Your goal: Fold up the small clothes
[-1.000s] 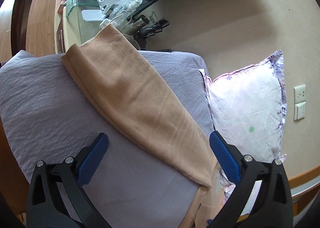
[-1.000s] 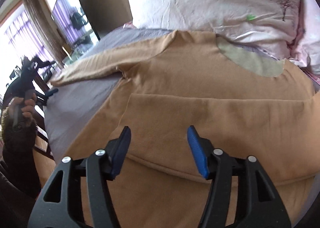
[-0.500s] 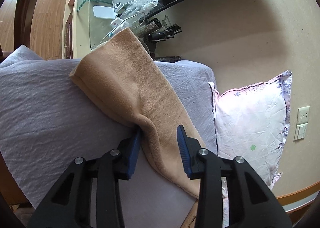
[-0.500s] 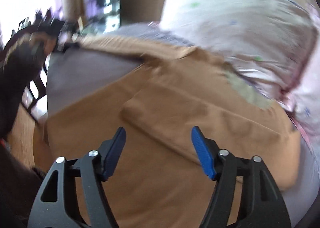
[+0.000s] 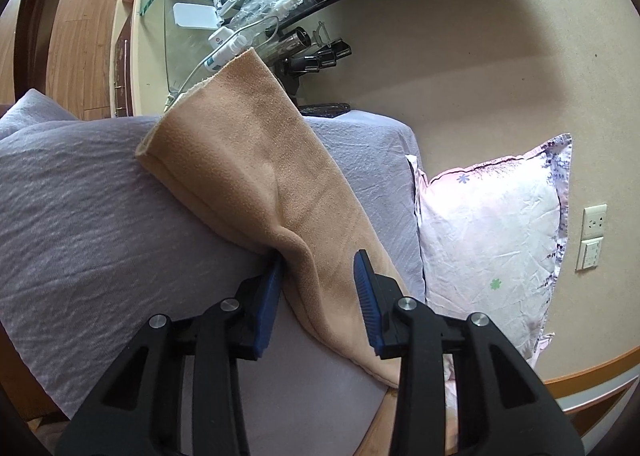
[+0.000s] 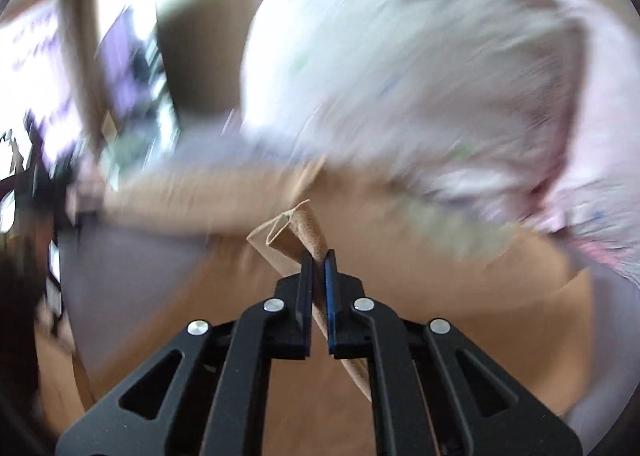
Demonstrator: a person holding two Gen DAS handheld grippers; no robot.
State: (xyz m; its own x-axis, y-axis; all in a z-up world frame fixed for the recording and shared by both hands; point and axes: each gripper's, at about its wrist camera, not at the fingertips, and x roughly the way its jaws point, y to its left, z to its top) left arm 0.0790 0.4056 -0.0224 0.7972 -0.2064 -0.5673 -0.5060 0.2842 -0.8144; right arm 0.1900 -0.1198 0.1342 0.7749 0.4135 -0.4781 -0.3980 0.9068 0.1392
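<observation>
A tan fleece garment lies on a grey-lilac bedsheet (image 5: 80,215). In the left wrist view its long sleeve (image 5: 256,159) runs from the far bed edge toward me. My left gripper (image 5: 320,272) straddles the sleeve's near part; its jaws stand partly closed around a raised fold, with a gap still showing. In the right wrist view, which is blurred by motion, my right gripper (image 6: 318,260) is shut on a pinched fold of the garment (image 6: 304,228), lifted off the tan body (image 6: 440,276) below.
A pink-white flowered pillow (image 5: 492,240) leans against the beige wall at the right of the bed. Beyond the bed's far edge stands a glass-topped cabinet (image 5: 180,31) with clutter and black clips. Wall sockets (image 5: 592,236) are at the far right.
My left gripper moved onto the sleeve and narrowed its jaws around a fold. My right gripper went from wide open to shut on a fold of the garment and is moving fast.
</observation>
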